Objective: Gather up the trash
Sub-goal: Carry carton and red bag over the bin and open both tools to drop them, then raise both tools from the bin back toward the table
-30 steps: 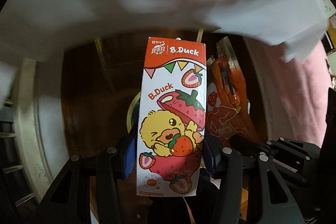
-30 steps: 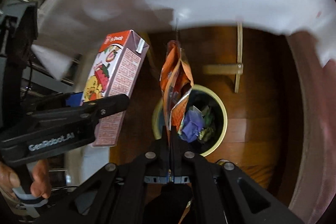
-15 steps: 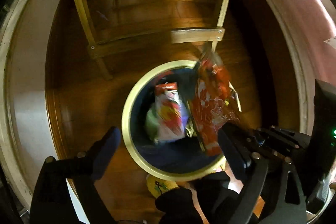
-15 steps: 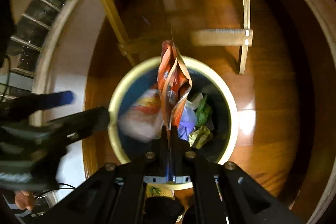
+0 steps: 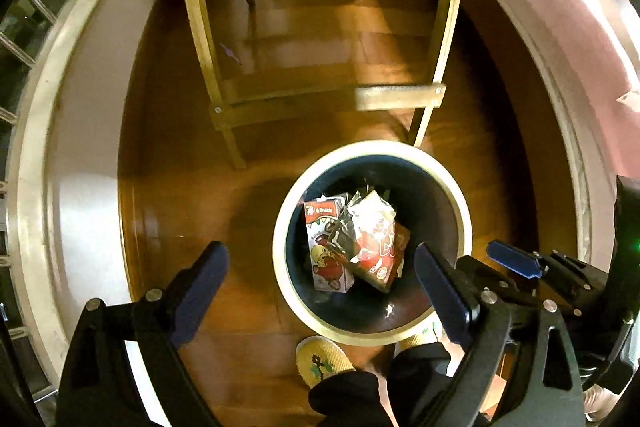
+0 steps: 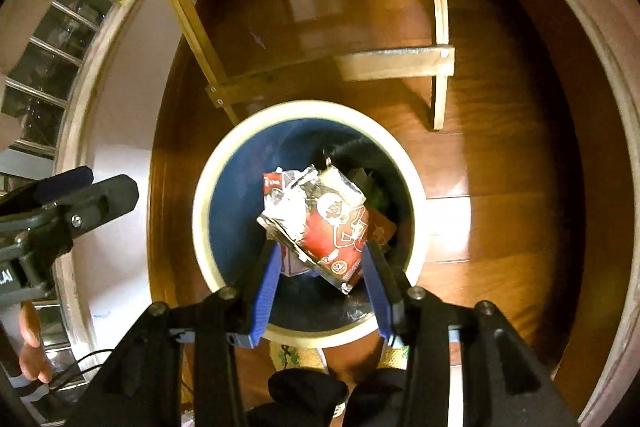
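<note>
A round dark bin with a cream rim (image 5: 280,259) (image 6: 200,227) stands on the wooden floor below both grippers. Inside it lie the strawberry drink carton (image 5: 322,251) (image 6: 274,185) and, on top, the red and silver snack bag (image 5: 376,239) (image 6: 324,223). My left gripper (image 5: 320,279) is open and empty above the bin's left rim. My right gripper (image 6: 320,287) is open and empty right above the bin; the bag sits below, between its blue fingers (image 6: 268,287). The right gripper also shows at the right of the left wrist view (image 5: 516,263).
Wooden chair legs and a crossbar (image 5: 396,97) (image 6: 396,65) stand just behind the bin. A white skirting and wall (image 5: 80,167) curve on the left. Pink fabric (image 5: 560,7) hangs at the right. My slippers (image 5: 324,359) are at the bin's near side.
Both grippers opened. The carton dropped from the left gripper and the snack bag from the right; both now lie in the bin. The white sheet is out of view.
</note>
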Action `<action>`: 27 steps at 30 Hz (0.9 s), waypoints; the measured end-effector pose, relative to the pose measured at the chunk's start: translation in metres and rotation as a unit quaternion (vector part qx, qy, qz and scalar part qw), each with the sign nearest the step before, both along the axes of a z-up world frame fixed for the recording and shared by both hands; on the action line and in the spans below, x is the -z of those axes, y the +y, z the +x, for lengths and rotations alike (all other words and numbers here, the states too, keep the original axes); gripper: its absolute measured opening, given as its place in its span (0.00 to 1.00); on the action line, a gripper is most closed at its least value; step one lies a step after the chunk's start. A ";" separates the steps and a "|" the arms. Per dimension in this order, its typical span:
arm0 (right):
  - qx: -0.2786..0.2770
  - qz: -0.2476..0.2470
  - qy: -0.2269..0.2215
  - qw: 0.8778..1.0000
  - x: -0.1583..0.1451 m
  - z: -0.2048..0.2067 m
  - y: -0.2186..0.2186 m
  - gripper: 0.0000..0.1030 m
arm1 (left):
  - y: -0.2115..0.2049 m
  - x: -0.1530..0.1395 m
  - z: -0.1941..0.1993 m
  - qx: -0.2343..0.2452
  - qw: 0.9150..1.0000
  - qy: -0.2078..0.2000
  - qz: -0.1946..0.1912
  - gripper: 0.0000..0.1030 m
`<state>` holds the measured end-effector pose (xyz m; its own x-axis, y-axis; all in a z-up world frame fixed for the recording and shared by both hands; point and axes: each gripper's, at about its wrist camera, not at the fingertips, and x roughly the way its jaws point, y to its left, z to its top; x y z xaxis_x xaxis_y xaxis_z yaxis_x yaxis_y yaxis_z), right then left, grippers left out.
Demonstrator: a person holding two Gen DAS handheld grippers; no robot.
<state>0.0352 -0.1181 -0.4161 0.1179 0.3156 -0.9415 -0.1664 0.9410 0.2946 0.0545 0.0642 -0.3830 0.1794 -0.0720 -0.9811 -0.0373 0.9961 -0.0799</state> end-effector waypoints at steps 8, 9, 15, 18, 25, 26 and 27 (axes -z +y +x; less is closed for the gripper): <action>0.016 0.004 -0.026 1.000 -0.066 -0.010 -0.006 0.41 | -0.002 -0.071 -0.010 0.006 1.000 -0.031 -0.005 0.91; 0.016 0.006 -0.030 0.999 -0.080 -0.012 -0.007 0.41 | -0.003 -0.084 -0.011 0.006 0.999 -0.037 -0.007 0.91; 0.011 0.023 -0.061 0.998 -0.160 -0.014 -0.011 0.41 | -0.004 -0.175 -0.015 0.000 0.996 -0.081 -0.025 0.91; 0.010 0.034 -0.083 0.996 -0.207 -0.013 -0.017 0.41 | -0.005 -0.224 -0.018 0.002 0.994 -0.107 -0.025 0.91; 0.008 0.050 -0.128 0.990 -0.299 -0.014 -0.023 0.41 | -0.002 -0.328 -0.016 0.004 0.986 -0.164 -0.022 0.91; 0.007 0.052 -0.135 0.989 -0.311 -0.014 -0.023 0.41 | 0.000 -0.344 -0.015 0.004 0.985 -0.173 -0.023 0.91; 0.006 0.054 -0.143 0.988 -0.325 -0.015 -0.023 0.41 | 0.000 -0.354 -0.015 0.005 0.983 -0.180 -0.024 0.91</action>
<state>0.0202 -0.1414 -0.0912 0.3793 0.4093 -0.8298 -0.2465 0.9091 0.3358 0.0400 0.0640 -0.0287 0.5136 -0.1197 -0.8497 0.0111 0.9911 -0.1329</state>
